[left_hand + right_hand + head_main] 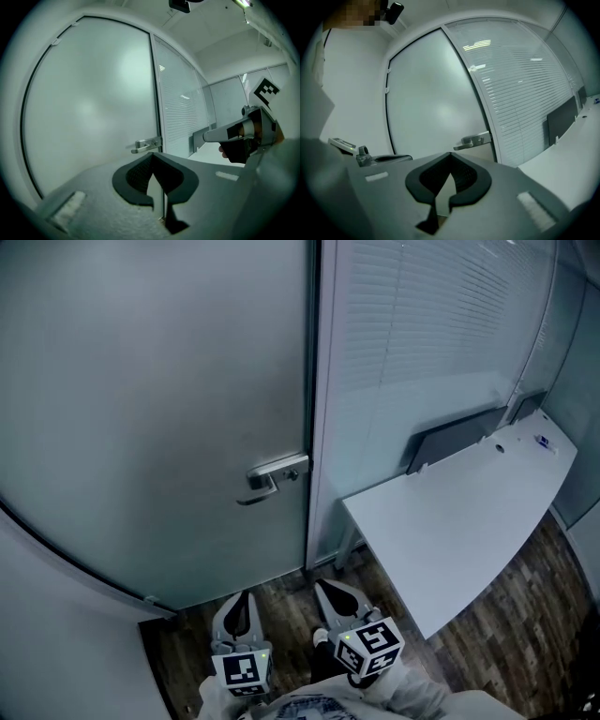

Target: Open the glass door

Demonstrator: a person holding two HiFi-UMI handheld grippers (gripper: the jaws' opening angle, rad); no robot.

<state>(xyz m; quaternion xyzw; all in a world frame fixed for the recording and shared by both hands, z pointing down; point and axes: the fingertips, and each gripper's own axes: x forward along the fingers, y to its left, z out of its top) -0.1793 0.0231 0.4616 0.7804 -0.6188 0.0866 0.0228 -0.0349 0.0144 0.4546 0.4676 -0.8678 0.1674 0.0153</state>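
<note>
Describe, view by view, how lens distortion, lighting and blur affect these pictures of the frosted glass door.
Head view: dim, bluish light, and the straight bottom edge of the glass door bows into a curve at lower left. Left gripper view: strong fisheye with black corners, a soft bright patch on the door, and the door handle slightly soft. Right gripper view: the same round vignette, with bright streaks of glare on the blinds.
</note>
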